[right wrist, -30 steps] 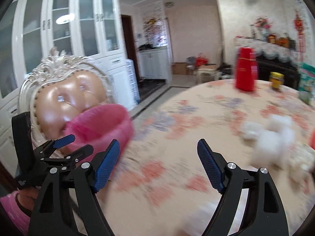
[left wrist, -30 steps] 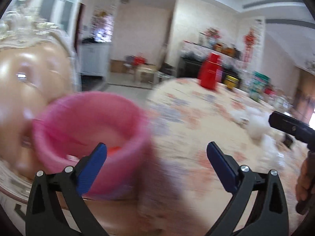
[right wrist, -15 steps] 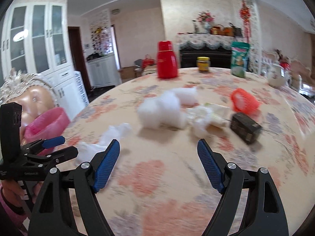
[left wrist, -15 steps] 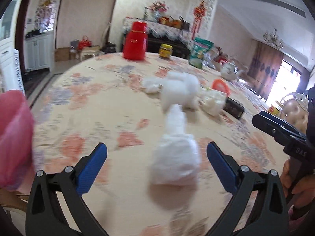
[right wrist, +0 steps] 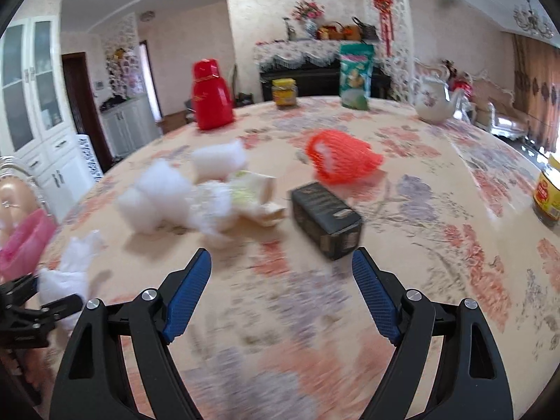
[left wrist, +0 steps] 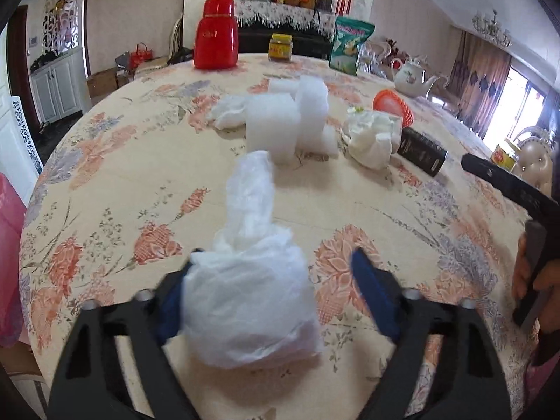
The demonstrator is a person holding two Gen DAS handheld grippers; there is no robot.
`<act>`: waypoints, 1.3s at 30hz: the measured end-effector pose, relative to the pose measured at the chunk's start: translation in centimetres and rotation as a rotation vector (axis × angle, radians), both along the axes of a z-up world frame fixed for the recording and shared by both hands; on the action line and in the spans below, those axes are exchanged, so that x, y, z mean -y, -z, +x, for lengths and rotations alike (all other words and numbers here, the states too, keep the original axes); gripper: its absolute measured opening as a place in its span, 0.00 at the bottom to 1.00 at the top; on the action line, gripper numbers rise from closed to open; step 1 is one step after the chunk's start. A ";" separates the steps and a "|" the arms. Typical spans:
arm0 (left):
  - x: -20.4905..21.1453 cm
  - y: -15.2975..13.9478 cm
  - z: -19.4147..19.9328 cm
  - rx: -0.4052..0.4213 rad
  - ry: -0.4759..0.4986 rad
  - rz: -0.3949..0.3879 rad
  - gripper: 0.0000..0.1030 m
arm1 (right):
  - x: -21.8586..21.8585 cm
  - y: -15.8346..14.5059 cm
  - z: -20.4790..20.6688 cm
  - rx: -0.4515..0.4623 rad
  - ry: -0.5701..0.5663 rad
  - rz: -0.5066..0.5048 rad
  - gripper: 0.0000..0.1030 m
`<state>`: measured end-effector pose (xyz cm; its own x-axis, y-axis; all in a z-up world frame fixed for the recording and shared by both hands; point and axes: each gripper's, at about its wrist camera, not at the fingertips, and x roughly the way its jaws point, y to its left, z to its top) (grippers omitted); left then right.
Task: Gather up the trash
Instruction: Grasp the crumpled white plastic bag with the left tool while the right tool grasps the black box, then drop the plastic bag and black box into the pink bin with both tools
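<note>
Left fingers (left wrist: pixel 175 297) just closing around white bag (left wrist: pixel 250 301); right fingers (right wrist: pixel 189 290) wide, empty, black box (right wrist: pixel 327 218) ahead.

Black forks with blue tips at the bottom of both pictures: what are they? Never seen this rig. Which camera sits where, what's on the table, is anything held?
There is no robot here. A person holds a two-finger gripper in each hand, and a fisheye camera on each one looks forward along its fingers.

The left wrist view shows the left gripper. Its jaws have just been closing around a crumpled white plastic bag, but there is a gap at one pad, so the bag is not gripped yet.

The right wrist view shows the right gripper, open and empty, with a small black carton just ahead.

Both are over a round table with a floral cloth. Also on it are white foam blocks, crumpled white paper, an orange foam net and a red jug.
</note>
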<state>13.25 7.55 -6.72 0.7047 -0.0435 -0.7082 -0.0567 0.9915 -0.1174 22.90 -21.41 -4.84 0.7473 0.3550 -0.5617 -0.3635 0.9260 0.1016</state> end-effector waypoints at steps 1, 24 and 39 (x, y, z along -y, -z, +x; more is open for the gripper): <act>0.1 0.1 0.1 -0.006 0.001 0.002 0.54 | 0.3 0.3 0.9 -0.011 0.003 0.002 0.76; 2.0 0.4 4.7 -0.035 0.038 0.029 0.41 | -0.8 3.8 11.6 -0.242 0.062 -0.102 0.60; 2.5 0.6 4.8 -0.048 0.035 0.068 0.41 | -1.1 2.3 8.7 -0.129 0.068 -0.105 0.37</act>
<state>18.04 5.08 -7.31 0.6685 -0.0184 -0.7435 -0.0259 0.9985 -0.0479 31.60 -20.35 -7.17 0.6866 0.2405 -0.6862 -0.2902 0.9559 0.0446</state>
